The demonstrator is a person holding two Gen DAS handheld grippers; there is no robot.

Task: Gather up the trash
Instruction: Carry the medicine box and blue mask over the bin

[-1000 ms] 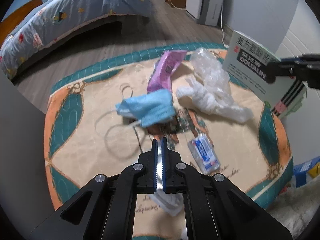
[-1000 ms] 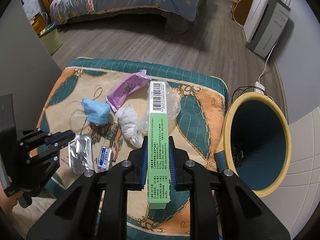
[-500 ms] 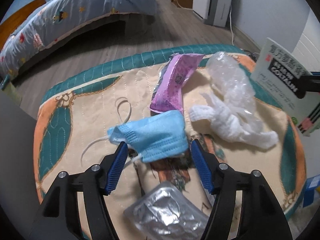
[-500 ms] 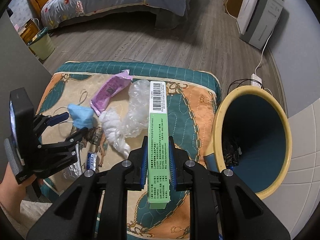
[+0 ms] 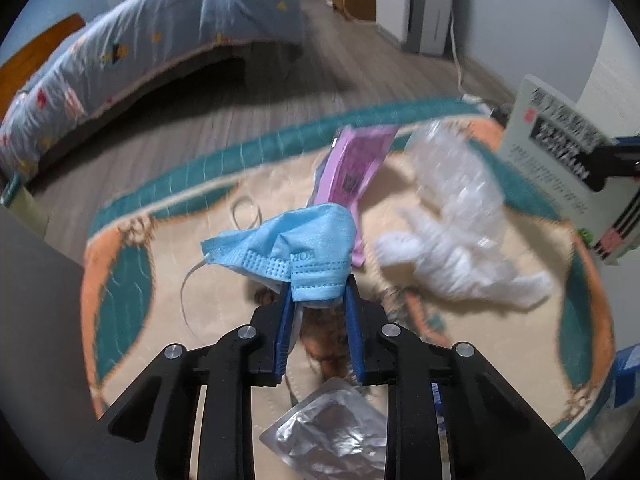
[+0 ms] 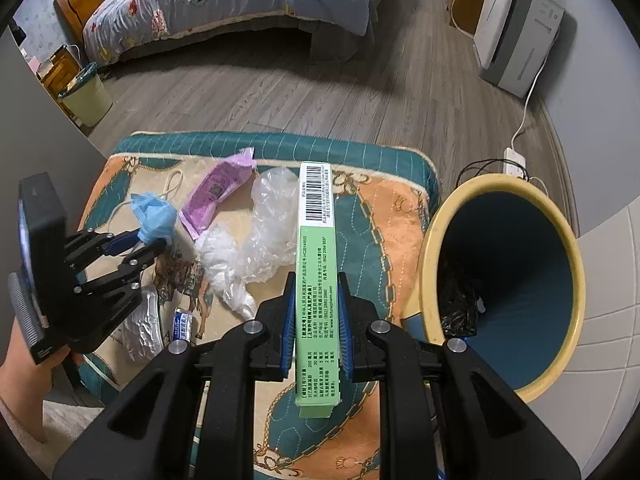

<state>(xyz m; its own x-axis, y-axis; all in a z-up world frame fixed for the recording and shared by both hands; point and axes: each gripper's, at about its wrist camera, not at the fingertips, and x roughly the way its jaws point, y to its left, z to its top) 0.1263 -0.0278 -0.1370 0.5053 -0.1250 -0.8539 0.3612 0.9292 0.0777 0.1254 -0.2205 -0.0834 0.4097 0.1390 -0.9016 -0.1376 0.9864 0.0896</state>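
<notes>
A blue face mask (image 5: 280, 240) is bunched between the tips of my left gripper (image 5: 318, 292), whose jaws are closing and pinch its lower edge. In the right wrist view the mask (image 6: 154, 218) hangs off that gripper (image 6: 154, 240) just above the mat. My right gripper (image 6: 316, 280) is shut on a long green medicine box (image 6: 316, 248), held over the mat's right part beside a yellow bin (image 6: 432, 232) with a dark liner. The box (image 5: 560, 160) also shows at the right edge of the left wrist view.
On the patterned mat (image 6: 384, 220) lie a purple wrapper (image 6: 216, 192), clear plastic film (image 6: 272, 220), a white crumpled bag (image 6: 220, 264), a silver foil pack (image 6: 142, 328) and a small blue packet (image 6: 182, 322). Beyond are a bed, a small green bin (image 6: 86, 94) and a white appliance (image 6: 516, 28).
My left gripper opened wide, moved forward over the mask and closed on it, bunching it up. The right gripper carried the green box a little right, nearer the yellow bin.
</notes>
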